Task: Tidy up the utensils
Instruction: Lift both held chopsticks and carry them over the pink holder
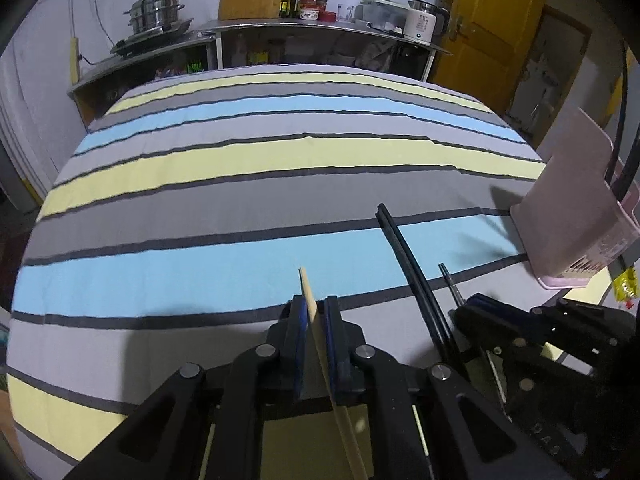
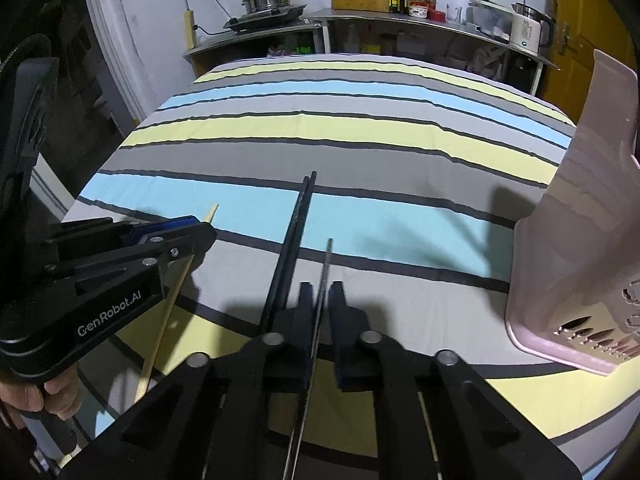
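My left gripper (image 1: 316, 310) is shut on a pale wooden chopstick (image 1: 306, 288) whose tip sticks out past the fingers; it shows in the right wrist view (image 2: 168, 312) too. My right gripper (image 2: 322, 294) is shut on a thin metal chopstick (image 2: 327, 260), also visible in the left wrist view (image 1: 450, 280). A pair of black chopsticks (image 2: 298, 220) lies on the striped cloth between the two grippers, seen in the left wrist view (image 1: 404, 248) as well. A pink utensil holder (image 2: 576, 248) stands at the right, also in the left wrist view (image 1: 576, 208).
The striped cloth (image 1: 240, 168) covers the table. Behind it a metal counter (image 1: 304, 26) carries a steamer pot (image 1: 158, 10), bottles, jars and a white kettle (image 1: 422, 22). A yellow door (image 1: 492, 20) is at the far right.
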A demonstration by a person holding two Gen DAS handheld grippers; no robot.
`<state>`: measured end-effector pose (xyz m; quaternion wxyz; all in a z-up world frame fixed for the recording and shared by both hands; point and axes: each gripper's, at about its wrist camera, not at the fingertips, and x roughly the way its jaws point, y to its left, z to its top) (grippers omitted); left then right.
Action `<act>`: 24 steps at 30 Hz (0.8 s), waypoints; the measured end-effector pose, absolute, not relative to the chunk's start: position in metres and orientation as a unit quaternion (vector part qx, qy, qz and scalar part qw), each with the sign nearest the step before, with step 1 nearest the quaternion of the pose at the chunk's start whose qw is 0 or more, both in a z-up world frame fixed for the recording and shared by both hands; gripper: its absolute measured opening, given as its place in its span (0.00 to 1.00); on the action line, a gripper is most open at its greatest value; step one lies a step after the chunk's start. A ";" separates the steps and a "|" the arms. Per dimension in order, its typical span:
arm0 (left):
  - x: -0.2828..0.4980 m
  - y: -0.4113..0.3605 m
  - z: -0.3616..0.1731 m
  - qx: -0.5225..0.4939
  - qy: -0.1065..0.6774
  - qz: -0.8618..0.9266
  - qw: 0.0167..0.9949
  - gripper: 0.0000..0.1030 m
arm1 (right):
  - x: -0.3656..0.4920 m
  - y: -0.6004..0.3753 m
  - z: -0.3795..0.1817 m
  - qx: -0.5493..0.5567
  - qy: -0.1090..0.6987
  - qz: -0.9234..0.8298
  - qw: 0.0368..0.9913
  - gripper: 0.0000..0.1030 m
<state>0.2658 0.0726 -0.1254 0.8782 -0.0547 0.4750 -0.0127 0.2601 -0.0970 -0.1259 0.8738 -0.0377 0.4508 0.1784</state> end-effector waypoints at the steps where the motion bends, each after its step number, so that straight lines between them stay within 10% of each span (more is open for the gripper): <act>1: 0.266 0.073 -0.125 -0.057 0.475 -0.013 0.878 0.07 | 0.261 -0.099 -0.126 -0.031 0.453 0.180 0.873 0.06; 24: 0.201 0.070 -0.016 -0.088 0.392 -0.077 0.913 0.05 | 0.204 -0.151 -0.034 0.039 0.366 0.195 0.909 0.05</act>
